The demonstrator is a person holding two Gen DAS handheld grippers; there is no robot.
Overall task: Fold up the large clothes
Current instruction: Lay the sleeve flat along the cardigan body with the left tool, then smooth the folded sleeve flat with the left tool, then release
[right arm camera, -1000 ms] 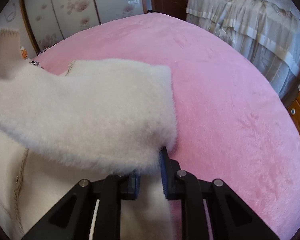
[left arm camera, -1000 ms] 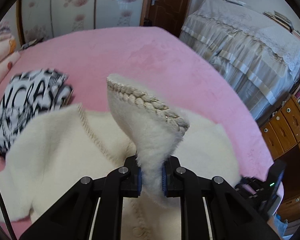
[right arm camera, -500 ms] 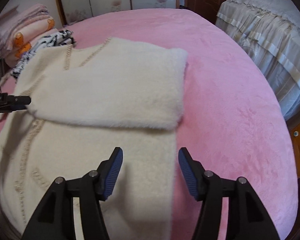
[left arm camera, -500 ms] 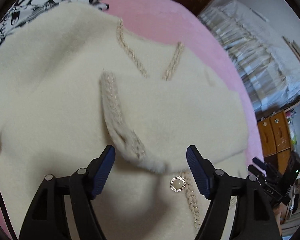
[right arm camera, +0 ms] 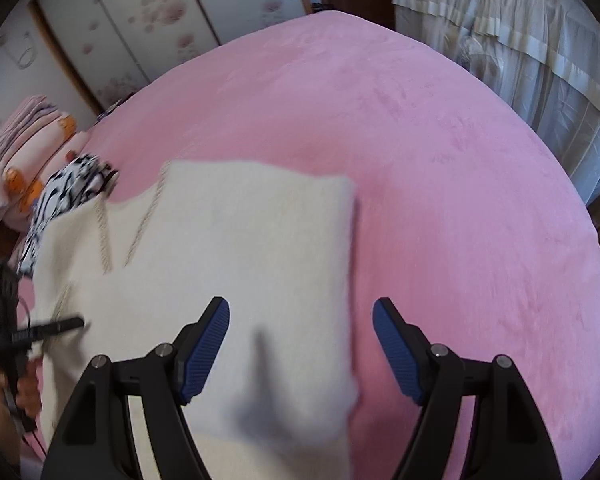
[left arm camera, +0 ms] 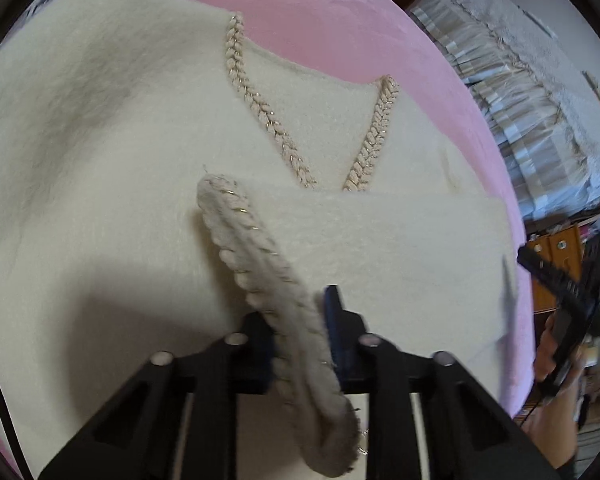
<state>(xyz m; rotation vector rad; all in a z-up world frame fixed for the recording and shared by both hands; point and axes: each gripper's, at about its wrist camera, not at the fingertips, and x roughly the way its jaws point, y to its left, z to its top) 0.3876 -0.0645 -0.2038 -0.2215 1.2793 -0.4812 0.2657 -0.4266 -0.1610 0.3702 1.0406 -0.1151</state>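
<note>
A cream fluffy cardigan [left arm camera: 100, 128] with braided trim lies flat on the pink bed [left arm camera: 340, 28]. Its right sleeve [left arm camera: 400, 248] is folded across the chest. My left gripper [left arm camera: 300, 320] is shut on the braided cuff [left arm camera: 260, 264] of that sleeve, low over the garment. In the right wrist view the cardigan [right arm camera: 236, 240] lies left of centre, its folded edge under my right gripper [right arm camera: 300, 344], which is open, empty and above the fabric. The left gripper shows there at the far left [right arm camera: 72, 324].
A black-and-white patterned garment [right arm camera: 68, 196] lies beyond the cardigan's collar. Folded pink bedding [right arm camera: 16, 152] is stacked at the far left. A covered bed with a lace skirt [right arm camera: 520, 40] stands right of the pink bed [right arm camera: 440, 160]. Wooden drawers [left arm camera: 556, 256] stand at the right.
Both grippers let go of the sleeve half a second ago. My left gripper has since shut on the braided cuff again. My right gripper stays open and has pulled back.
</note>
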